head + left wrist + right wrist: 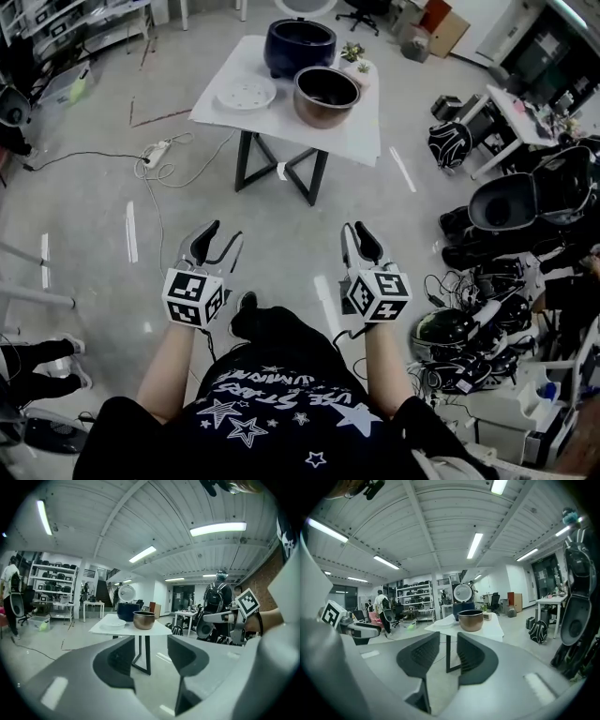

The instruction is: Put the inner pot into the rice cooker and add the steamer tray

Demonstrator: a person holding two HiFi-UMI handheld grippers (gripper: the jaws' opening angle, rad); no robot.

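Observation:
A white table point(361, 136) stands a few steps ahead. On it are the dark blue rice cooker point(299, 45) with its lid raised, the copper-coloured inner pot point(325, 96) in front of it, and the white steamer tray point(246, 94) to the left. My left gripper point(222, 234) and right gripper point(355, 230) are held low over the floor, far short of the table, both empty. The left gripper point(151, 648) stands wide open, and past it show the pot point(144, 619) and cooker point(127, 611). A narrower gap shows on the right gripper point(448, 651), facing the pot point(470, 620).
A small potted plant point(353, 54) sits at the table's back right. A power strip with cables point(155, 150) lies on the floor left of the table. Bags, chairs and cable piles point(506, 202) crowd the right side. A person with a backpack point(216, 597) stands beyond.

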